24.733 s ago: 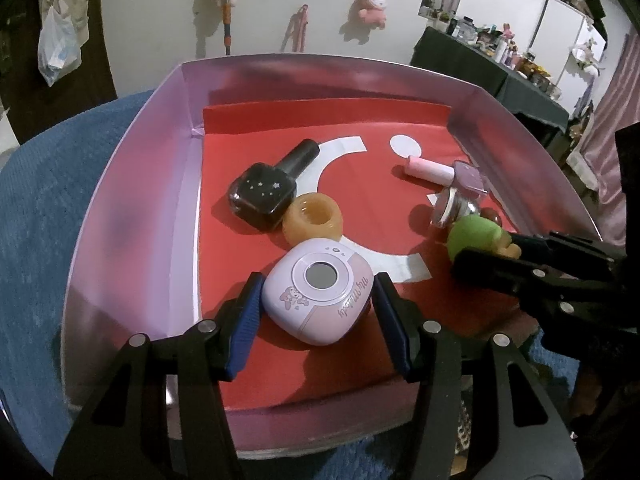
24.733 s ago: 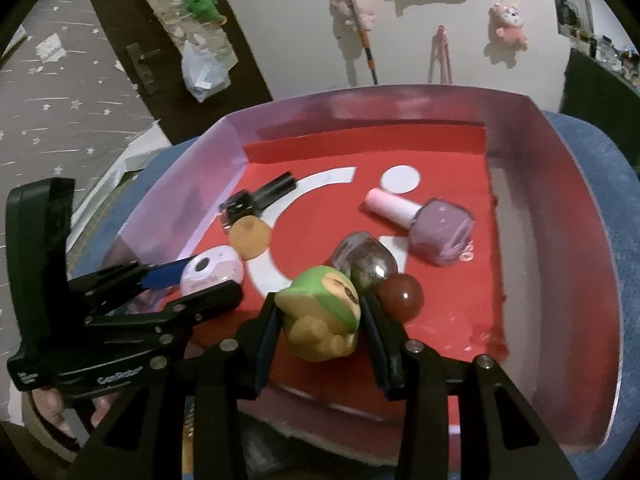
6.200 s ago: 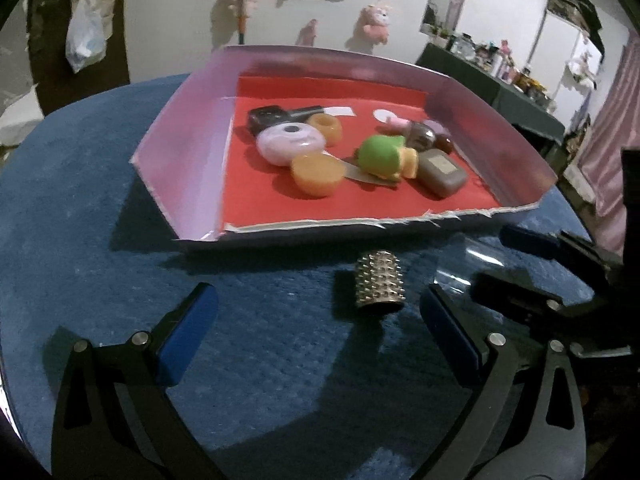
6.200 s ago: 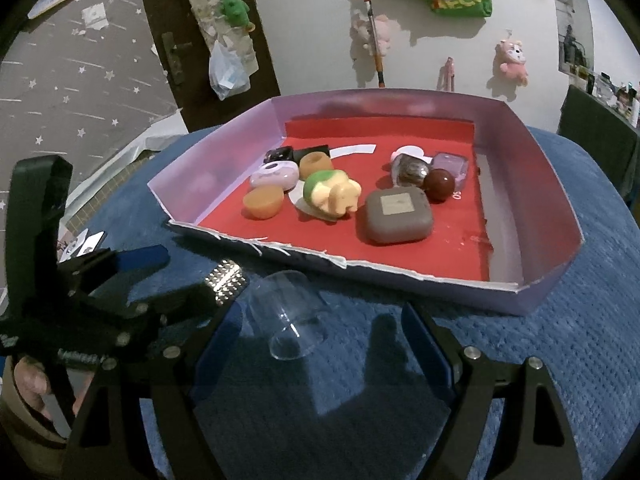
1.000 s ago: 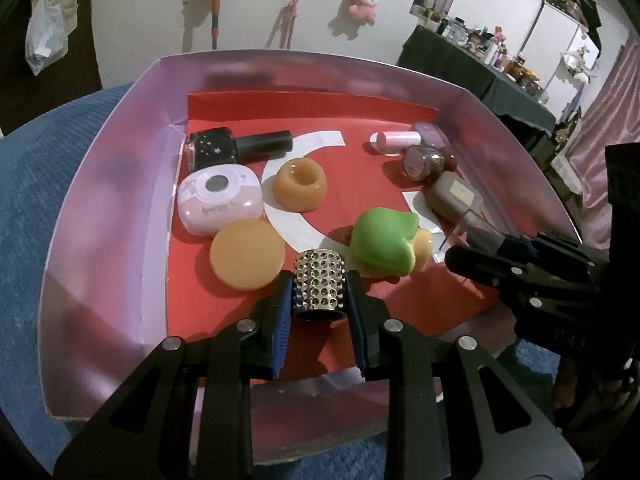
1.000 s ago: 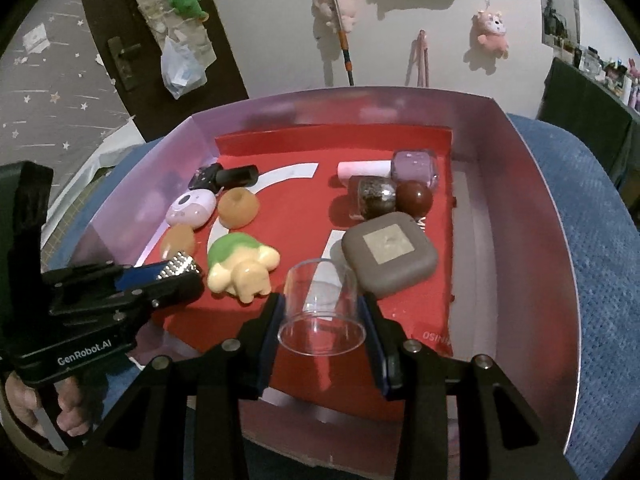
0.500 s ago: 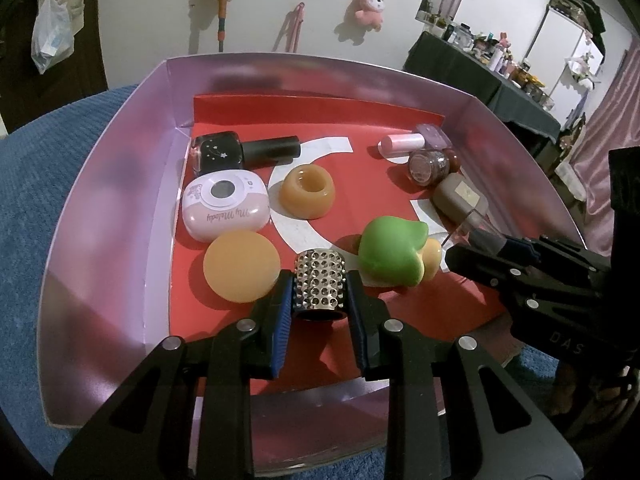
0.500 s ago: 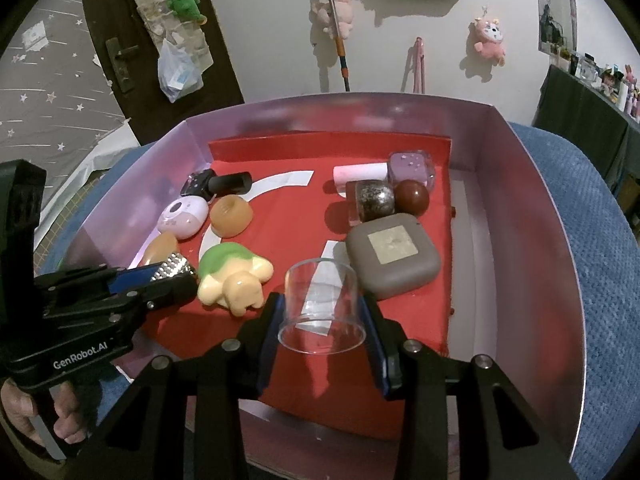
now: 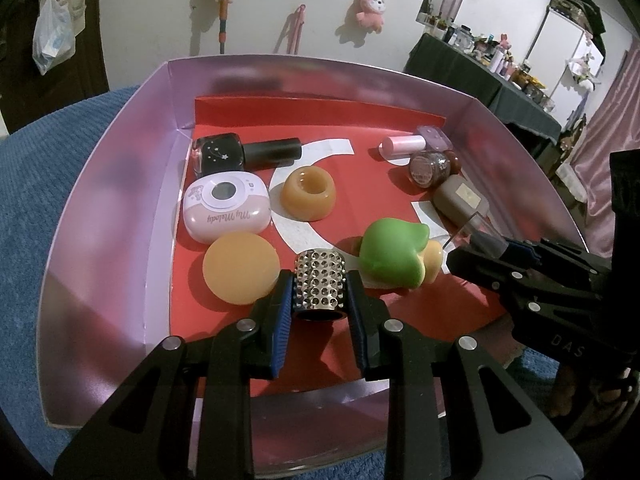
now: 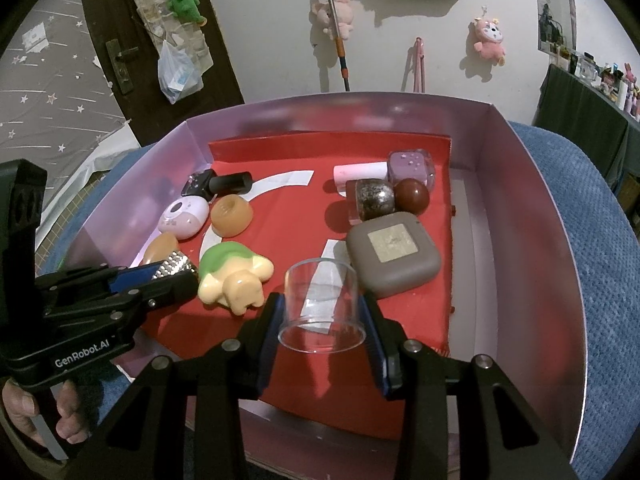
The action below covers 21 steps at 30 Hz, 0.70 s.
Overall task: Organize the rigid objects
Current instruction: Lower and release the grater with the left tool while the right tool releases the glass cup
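Both claws hover loaded over the near end of the pink tray [image 9: 116,184]. Left gripper [image 9: 320,292] is clamped narrow on a studded metal cylinder [image 9: 320,282], pads flat against its sides, while the right gripper [image 10: 322,308] pinches a clear plastic cup [image 10: 322,296] by its wall, mouth toward the camera. The cylinder looks rigid and fairly dense, its studs giving the pads purchase, so a mid-body hold suits it. The cup appears light, smooth and likely to flex or slip, so a gentle grip low on the wall seems safest. Just right of the left claw lies a green-capped toy [image 9: 394,254]; just to its left, an orange disc [image 9: 240,268]. Beyond the right claw sits a grey square case [image 10: 394,254], nearly touching the cup. Farther off rest a pink device [image 9: 226,210] and black nail polish [image 9: 244,154].
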### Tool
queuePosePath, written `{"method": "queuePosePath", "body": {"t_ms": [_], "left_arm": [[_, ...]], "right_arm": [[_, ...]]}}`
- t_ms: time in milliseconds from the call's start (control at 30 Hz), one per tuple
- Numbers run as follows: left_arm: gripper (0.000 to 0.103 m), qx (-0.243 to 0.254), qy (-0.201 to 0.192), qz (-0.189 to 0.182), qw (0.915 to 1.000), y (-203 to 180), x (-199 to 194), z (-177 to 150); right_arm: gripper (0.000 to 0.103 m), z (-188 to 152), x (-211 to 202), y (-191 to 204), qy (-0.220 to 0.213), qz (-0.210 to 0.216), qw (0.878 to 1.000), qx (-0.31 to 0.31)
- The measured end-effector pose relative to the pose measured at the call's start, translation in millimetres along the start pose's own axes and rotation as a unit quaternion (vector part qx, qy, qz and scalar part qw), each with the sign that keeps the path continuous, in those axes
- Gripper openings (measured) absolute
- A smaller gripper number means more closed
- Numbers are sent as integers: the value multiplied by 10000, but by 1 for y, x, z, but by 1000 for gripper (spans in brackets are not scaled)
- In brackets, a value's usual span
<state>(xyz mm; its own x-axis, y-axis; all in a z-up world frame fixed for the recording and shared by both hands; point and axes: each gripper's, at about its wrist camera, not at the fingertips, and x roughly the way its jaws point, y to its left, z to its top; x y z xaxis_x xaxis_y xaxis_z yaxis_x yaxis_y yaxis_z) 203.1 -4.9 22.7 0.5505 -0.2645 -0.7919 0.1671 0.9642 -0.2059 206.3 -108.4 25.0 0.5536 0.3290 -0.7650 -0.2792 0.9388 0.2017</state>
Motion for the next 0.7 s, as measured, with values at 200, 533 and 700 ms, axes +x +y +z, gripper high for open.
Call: {"method": "queuePosePath", "body": {"t_ms": [200,533,700], "left_arm": [[24,147,-55,139,9998,-3,-1,2],[25,167,-107,317,9993,-7,-4,3],[25,148,-149,338,9992,-9,-8,1]], "right_arm": [[42,0,0,0,-2,-4,10000,8],[54,-3,-12,4,-152,-1,9999,7],[56,-4,-21,5,-252,20,9997,26]]}}
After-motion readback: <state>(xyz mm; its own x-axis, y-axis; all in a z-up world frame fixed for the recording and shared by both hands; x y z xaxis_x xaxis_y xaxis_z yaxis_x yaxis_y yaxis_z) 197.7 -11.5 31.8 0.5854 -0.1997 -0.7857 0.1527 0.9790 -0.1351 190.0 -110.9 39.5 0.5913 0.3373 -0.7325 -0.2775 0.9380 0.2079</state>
